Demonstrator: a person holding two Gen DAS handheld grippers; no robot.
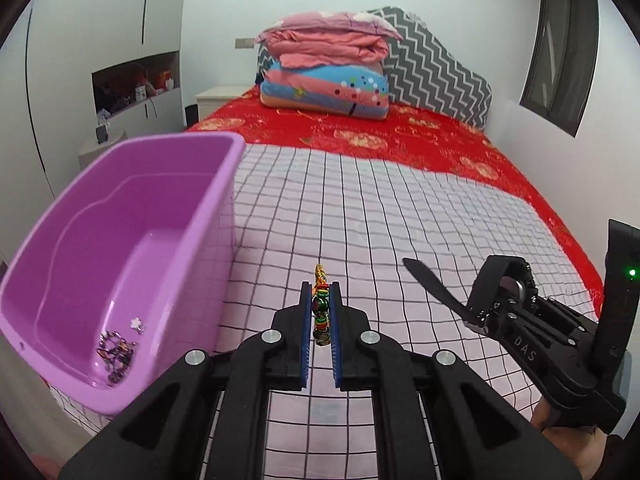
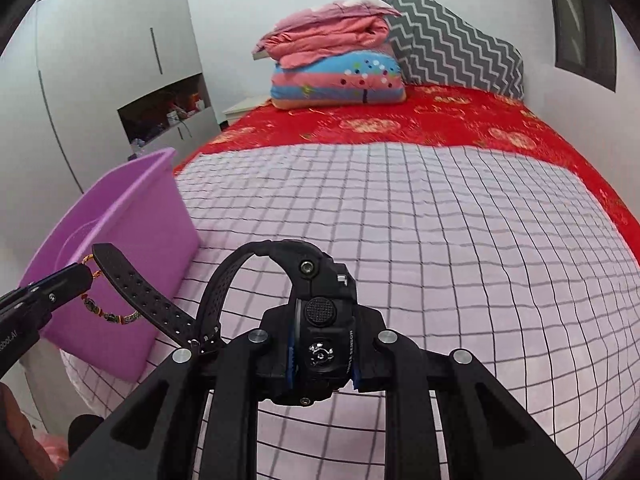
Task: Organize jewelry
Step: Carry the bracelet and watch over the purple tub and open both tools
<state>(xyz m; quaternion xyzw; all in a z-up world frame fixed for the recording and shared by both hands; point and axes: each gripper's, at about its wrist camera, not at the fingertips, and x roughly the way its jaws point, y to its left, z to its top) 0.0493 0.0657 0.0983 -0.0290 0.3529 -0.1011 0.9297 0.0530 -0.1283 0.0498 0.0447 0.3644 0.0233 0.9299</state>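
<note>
While both tools hang above the bed (image 1: 360, 216), each has its fingers closed on a piece of jewelry. Narrowed to a slim gap, the left gripper (image 1: 321, 312) pinches a beaded bracelet (image 1: 320, 312) between its blue ribbed pads, green and dark beads on red and gold cord, one knotted end poking past the tips. To its right, the right gripper (image 2: 324, 344) clamps the chunky case of a black watch (image 2: 320, 320), its perforated rubber strap arching up and trailing left. A glossy purple plastic tub (image 1: 120, 216) sits on the bed's left edge, with small trinkets (image 1: 116, 352) lying in its near corner. Pale checked cloth covers the near bed.
</note>
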